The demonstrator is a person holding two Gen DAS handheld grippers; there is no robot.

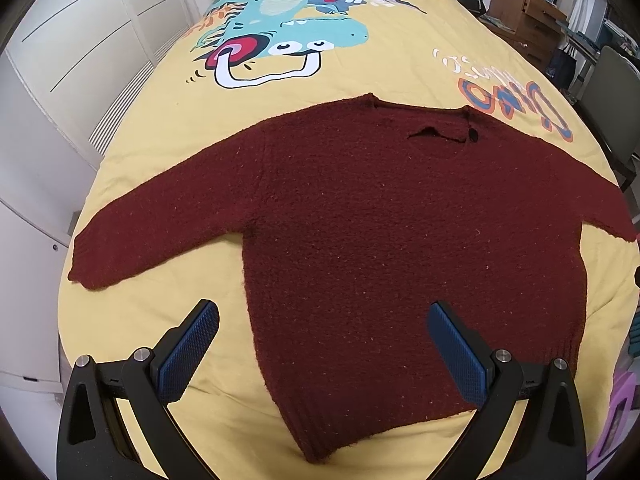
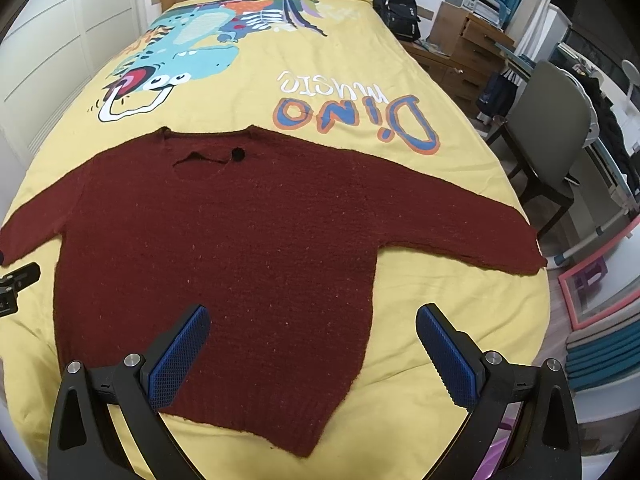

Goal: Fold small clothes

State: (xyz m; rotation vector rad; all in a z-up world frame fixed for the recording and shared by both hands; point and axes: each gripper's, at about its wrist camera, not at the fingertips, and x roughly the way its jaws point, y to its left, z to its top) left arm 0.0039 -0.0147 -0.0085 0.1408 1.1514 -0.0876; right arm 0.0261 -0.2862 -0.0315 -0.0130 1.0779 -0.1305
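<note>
A dark red knitted sweater (image 1: 380, 240) (image 2: 224, 248) lies flat and spread out on the yellow bed cover (image 1: 400, 68), sleeves stretched to both sides, neck away from me. My left gripper (image 1: 322, 316) hovers open above the hem's left part, blue pads (image 1: 188, 352) wide apart with nothing between them. My right gripper (image 2: 314, 318) hovers open above the hem's right part, also holding nothing. A black piece of the left gripper (image 2: 16, 284) shows at the left edge of the right wrist view.
The bed cover bears a dinosaur print (image 1: 288, 28) and "Dino music" lettering (image 2: 352, 112). White cupboards (image 1: 80, 60) stand to the left. On the right are a grey chair (image 2: 556, 128), wooden drawers (image 2: 468, 48) and a black backpack (image 2: 400, 10).
</note>
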